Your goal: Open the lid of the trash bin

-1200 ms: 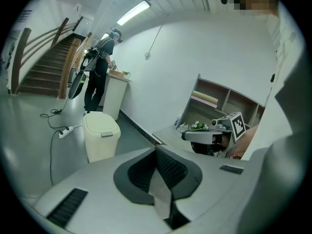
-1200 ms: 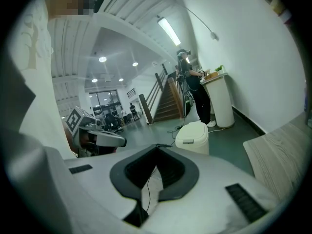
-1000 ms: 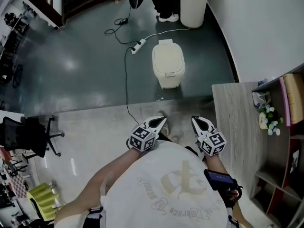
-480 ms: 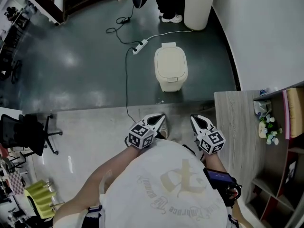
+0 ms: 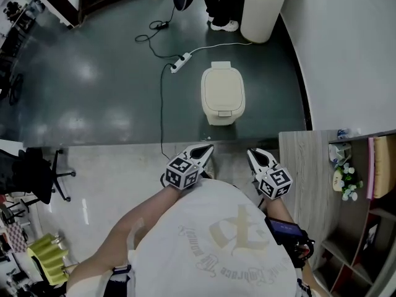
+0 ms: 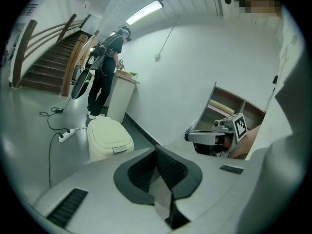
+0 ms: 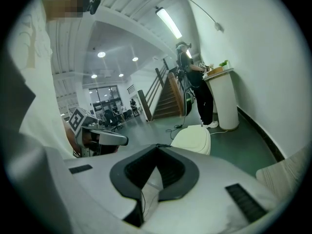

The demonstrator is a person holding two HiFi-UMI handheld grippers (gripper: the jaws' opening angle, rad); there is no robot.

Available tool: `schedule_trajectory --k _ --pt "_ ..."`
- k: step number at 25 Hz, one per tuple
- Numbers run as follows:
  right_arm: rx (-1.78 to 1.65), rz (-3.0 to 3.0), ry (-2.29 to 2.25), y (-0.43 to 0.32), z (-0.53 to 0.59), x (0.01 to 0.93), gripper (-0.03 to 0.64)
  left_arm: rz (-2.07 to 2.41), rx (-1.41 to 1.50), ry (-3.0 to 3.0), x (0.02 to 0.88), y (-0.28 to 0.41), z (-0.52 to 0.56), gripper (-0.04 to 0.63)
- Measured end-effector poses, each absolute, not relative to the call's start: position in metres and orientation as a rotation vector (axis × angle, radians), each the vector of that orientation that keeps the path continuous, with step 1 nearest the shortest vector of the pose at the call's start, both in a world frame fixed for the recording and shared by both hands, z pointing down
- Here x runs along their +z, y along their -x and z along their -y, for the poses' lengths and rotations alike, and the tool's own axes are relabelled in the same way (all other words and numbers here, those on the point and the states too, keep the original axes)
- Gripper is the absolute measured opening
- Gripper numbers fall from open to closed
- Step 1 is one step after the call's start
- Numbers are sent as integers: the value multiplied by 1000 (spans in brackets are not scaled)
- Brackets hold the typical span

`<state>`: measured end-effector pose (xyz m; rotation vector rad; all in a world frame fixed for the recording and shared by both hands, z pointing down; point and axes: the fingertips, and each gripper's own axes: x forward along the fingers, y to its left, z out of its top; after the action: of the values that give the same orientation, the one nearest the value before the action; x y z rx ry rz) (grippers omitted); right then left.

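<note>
A cream trash bin (image 5: 222, 93) stands on the dark floor ahead of me, lid down. It also shows in the left gripper view (image 6: 108, 139) and in the right gripper view (image 7: 192, 139). Both grippers are held close to my body, well short of the bin. My left gripper (image 5: 204, 151) is shut with nothing in it, its pads (image 6: 168, 167) pressed together. My right gripper (image 5: 253, 156) is likewise shut and empty, pads (image 7: 168, 172) together. Each gripper sees the other: the right gripper (image 6: 214, 136) and the left gripper (image 7: 100, 136).
A power strip (image 5: 180, 61) and its cable (image 5: 163, 104) lie left of the bin. Behind it stand a tall white cylinder (image 5: 263, 8) and a person (image 5: 218, 5). A wooden desk (image 5: 303, 159) with shelves is at right, an office chair (image 5: 34, 172) at left.
The bin has slid a little lower in the head view, so I am slightly nearer to it. Both grippers keep the same shut pose close to my body.
</note>
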<state>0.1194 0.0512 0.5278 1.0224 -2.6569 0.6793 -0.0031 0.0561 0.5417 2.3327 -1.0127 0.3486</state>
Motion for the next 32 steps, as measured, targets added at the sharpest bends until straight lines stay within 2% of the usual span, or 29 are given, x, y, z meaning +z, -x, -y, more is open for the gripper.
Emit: schedule_trajectory --k 13,32 --pt "676 2619 -1044 -86 21 525 5 971 340 -2351 538 34 14 12" --pt "699 2613 -865 -45 62 548 5 1087 341 -2260 550 77 41 12"
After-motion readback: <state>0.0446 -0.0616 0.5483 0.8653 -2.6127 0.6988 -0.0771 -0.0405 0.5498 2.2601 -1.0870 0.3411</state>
